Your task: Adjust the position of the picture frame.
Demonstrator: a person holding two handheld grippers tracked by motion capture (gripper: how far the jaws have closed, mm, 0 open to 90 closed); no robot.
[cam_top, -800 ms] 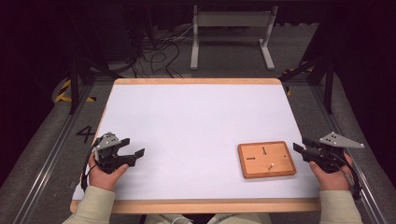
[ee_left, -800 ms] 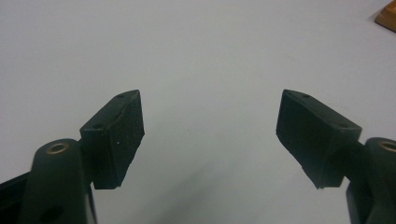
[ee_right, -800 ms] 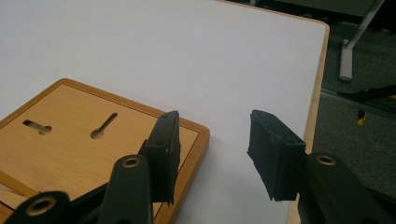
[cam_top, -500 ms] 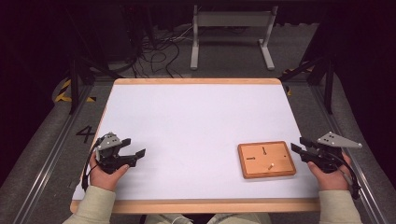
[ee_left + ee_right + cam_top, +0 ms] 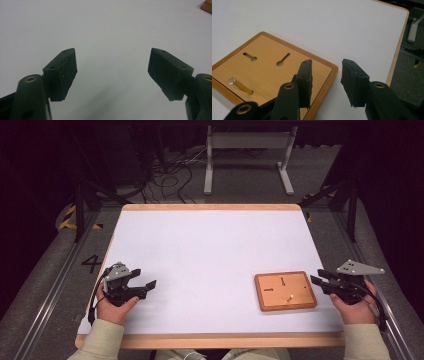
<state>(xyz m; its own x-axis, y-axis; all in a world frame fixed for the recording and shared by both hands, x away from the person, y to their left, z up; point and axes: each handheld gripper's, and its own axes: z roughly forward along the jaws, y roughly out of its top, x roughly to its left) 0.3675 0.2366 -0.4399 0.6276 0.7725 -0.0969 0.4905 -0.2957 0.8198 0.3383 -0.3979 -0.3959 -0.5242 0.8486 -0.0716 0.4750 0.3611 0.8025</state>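
A white table (image 5: 210,255) with a pale wooden rim stood before the person; both forearms came in over its near edge. The left gripper (image 5: 142,279) sat over the near left part of the table, held in the person's left hand (image 5: 116,304); in the left gripper view (image 5: 112,72) its jaws stood spread wide, with nothing but bare white surface between them; one corner of the wooden board showed at the top right edge of that view (image 5: 207,6), well apart from the jaws.

The wooden board (image 5: 285,291) lay flat on the near right part of the table, square to its edges; its face carried two keyhole-shaped slots (image 5: 283,59) and a short brass peg (image 5: 239,85); the peg lay tilted in a third recess near one corner of the board, and in the high view it showed as a small pale mark (image 5: 289,297).

The right gripper (image 5: 316,276), held in the right hand (image 5: 352,307), sat just beside the board's right edge and pointed toward it; in the right gripper view (image 5: 325,82) its jaws stood apart and pinched nothing; one jaw hung over the board's corner, the other over the white surface beside it; whether either touched the board could not be told. The peg lay clear of both jaws.
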